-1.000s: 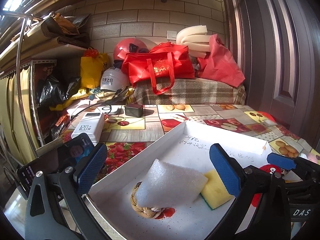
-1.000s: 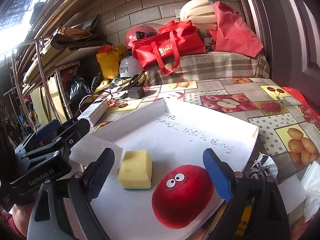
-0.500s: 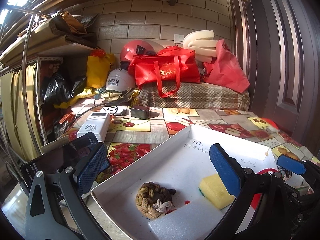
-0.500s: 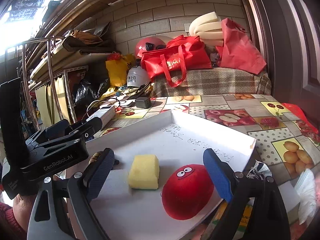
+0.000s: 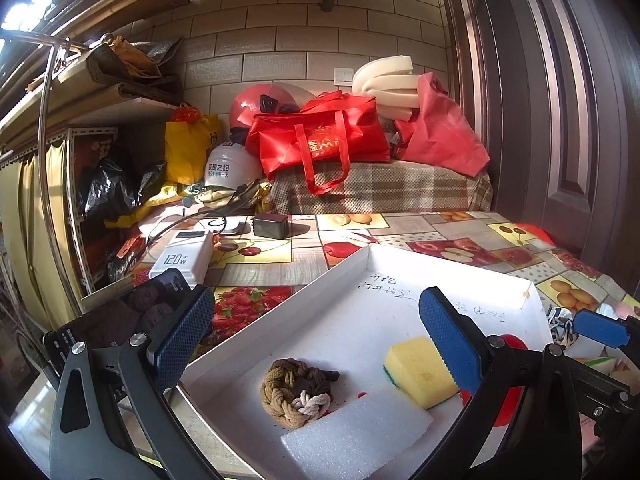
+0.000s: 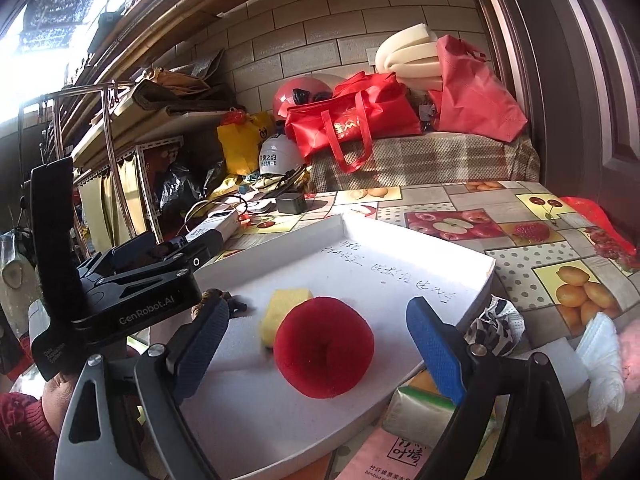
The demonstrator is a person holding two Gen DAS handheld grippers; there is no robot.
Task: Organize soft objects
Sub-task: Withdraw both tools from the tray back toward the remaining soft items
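Both sets of jaws stand wide and hold nothing. Just below the left gripper [image 5: 316, 334] lies the white foam sheet [image 5: 356, 438], with the braided rope ring [image 5: 295, 391] touching its far edge and the yellow sponge [image 5: 420, 370] beside the right-hand jaw. The red plush ball [image 6: 324, 348] sits between the right gripper [image 6: 320, 344] jaws, all inside the white tray [image 5: 448, 264] on the bench [image 5: 460, 226]. Placement looks finished; next would be fetching the crumpled patterned cloth [image 6: 494, 326] beyond the tray's right edge.

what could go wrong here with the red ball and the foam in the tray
1. The red ball sits near the tray's front edge between the open right gripper fingers; a nudge could roll it out.
2. The foam lies at the near rim beside the braided ring; the open left gripper could knock it off.
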